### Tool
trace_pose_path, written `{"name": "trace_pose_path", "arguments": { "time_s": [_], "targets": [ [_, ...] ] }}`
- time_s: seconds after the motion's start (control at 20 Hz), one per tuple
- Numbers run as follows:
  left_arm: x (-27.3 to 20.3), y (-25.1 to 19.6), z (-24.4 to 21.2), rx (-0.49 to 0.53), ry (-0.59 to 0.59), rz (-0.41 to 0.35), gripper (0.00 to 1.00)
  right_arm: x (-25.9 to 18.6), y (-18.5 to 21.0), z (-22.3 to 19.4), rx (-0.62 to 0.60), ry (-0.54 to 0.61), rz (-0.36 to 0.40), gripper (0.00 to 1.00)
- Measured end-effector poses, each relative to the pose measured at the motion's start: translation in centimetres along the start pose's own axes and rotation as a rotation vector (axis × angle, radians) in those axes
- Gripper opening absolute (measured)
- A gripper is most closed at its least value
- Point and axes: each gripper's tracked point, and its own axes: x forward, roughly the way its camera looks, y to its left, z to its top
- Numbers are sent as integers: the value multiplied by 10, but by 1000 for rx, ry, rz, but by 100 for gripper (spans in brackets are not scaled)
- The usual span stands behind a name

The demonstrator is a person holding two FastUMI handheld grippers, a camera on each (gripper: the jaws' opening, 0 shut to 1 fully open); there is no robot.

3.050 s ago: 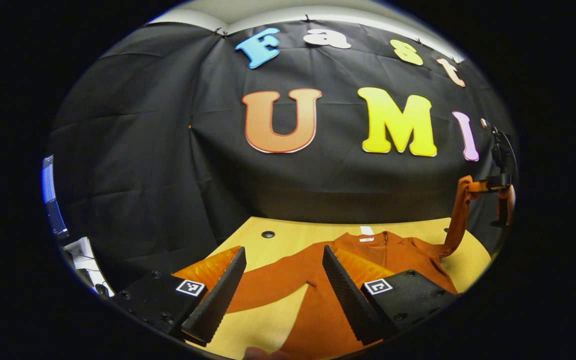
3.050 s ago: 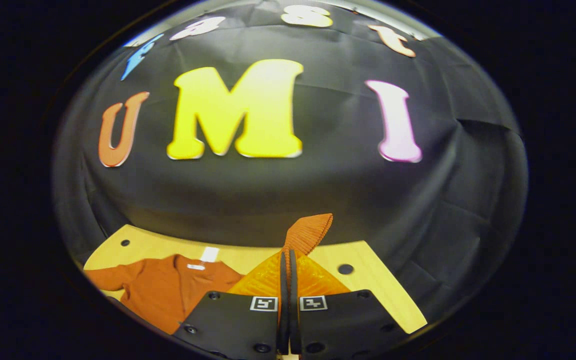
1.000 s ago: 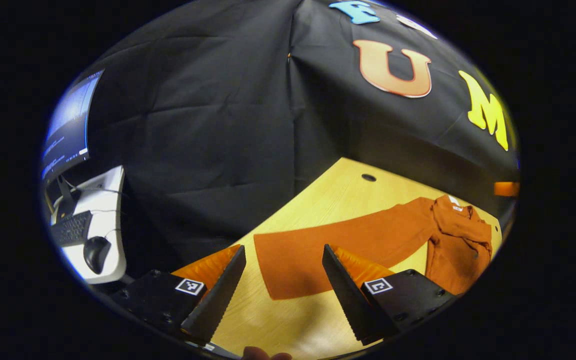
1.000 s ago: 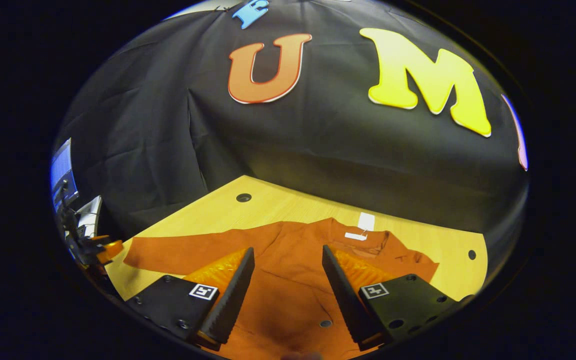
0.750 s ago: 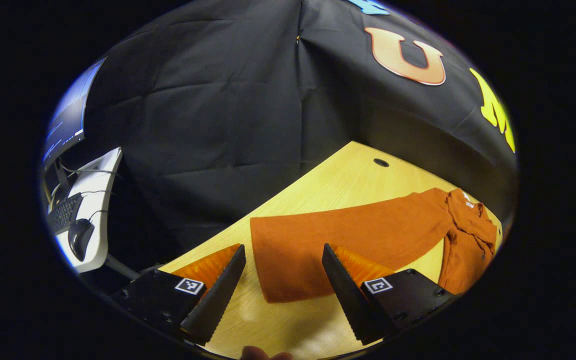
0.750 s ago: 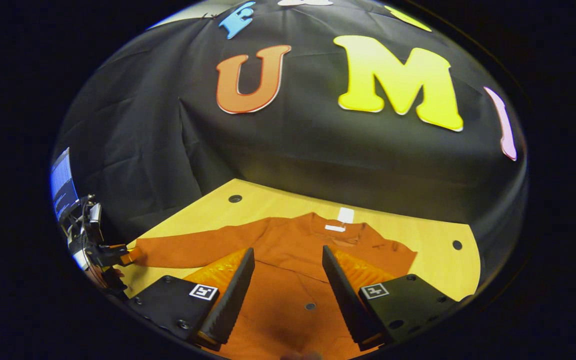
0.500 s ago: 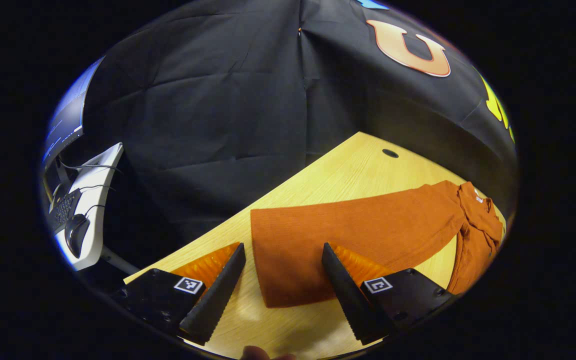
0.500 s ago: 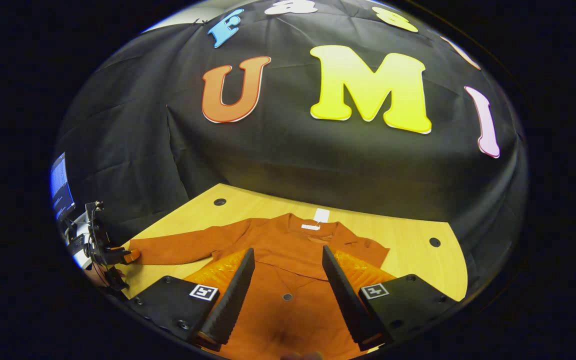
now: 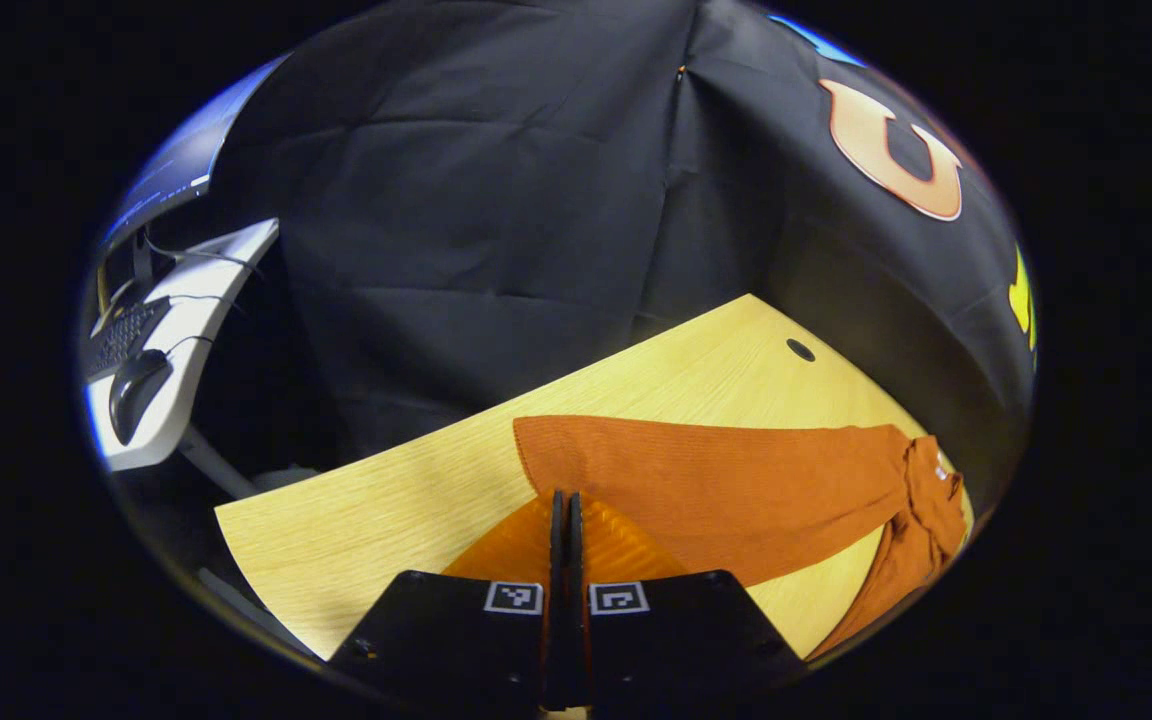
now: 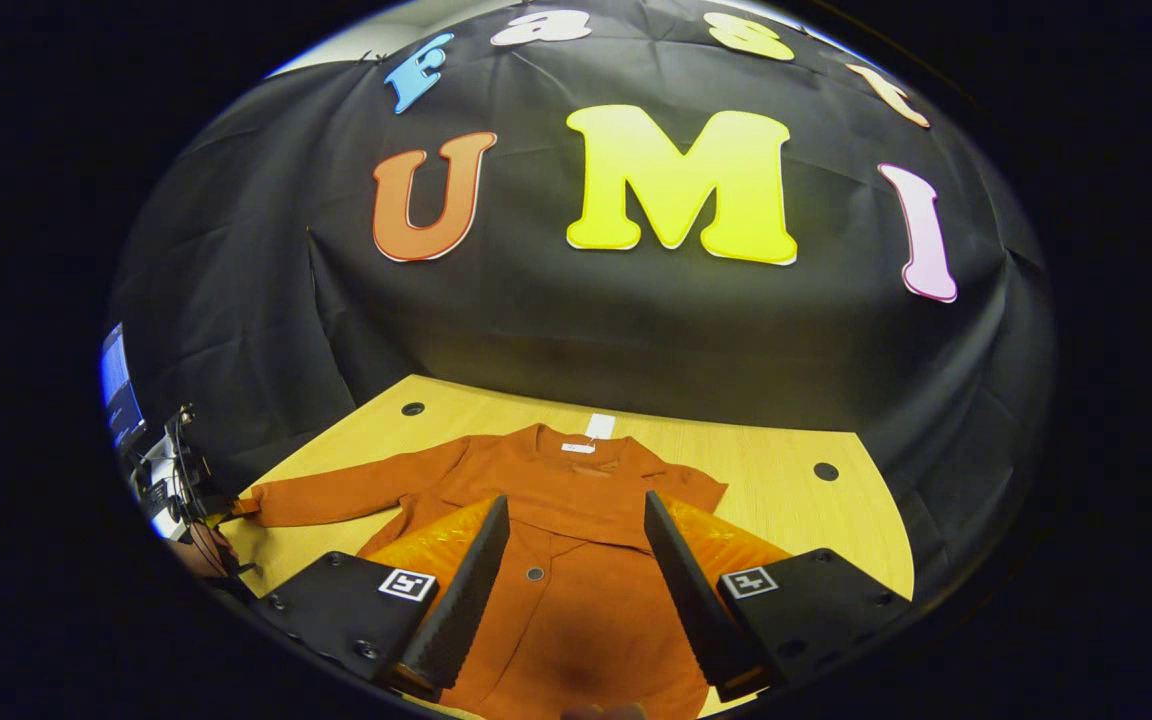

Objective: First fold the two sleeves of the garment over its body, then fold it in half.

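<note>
The surface [image 10: 786,480] in front of you is light wood, with the orange garment [image 10: 576,590] spread flat on it, collar and white tag [image 10: 596,428] toward the booth wall. In your right gripper view its buttoned front runs down between your fingers, and one sleeve lies folded across the chest near the collar. The other sleeve [image 9: 716,480] stretches straight out over the surface to the garment's side; in your left gripper view it runs from the bunched shoulder to its cuff just ahead of your fingertips.

Your right tool [image 10: 576,515] hangs above the garment's front with its fingers spread wide and nothing between them. Your left tool [image 9: 566,500] has its fingers pressed together at the cuff end of the outstretched sleeve; whether fabric is pinched between them, you cannot tell. Farther off, beside the surface, a keyboard [image 9: 121,338] and a mouse [image 9: 136,388] sit on a white side desk [image 9: 191,340].
</note>
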Motion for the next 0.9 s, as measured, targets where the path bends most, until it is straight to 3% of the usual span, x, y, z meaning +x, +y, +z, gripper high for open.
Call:
{"name": "trace_pose_path", "arguments": {
  "time_s": [0.1, 0.5, 0.9],
  "targets": [
    [-2, -16, 19, -34, -26, -51, 3, -7, -3, -4, 9, -4, -2, 88],
    [-42, -127, 105, 36, -124, -301, 3, -22, -21, -21, 79, -15, -4, 88],
    [-79, -297, 176, 144, -210, -525, 3, -59, -69, -26, 180, -67, -56, 90]
  ]
}}
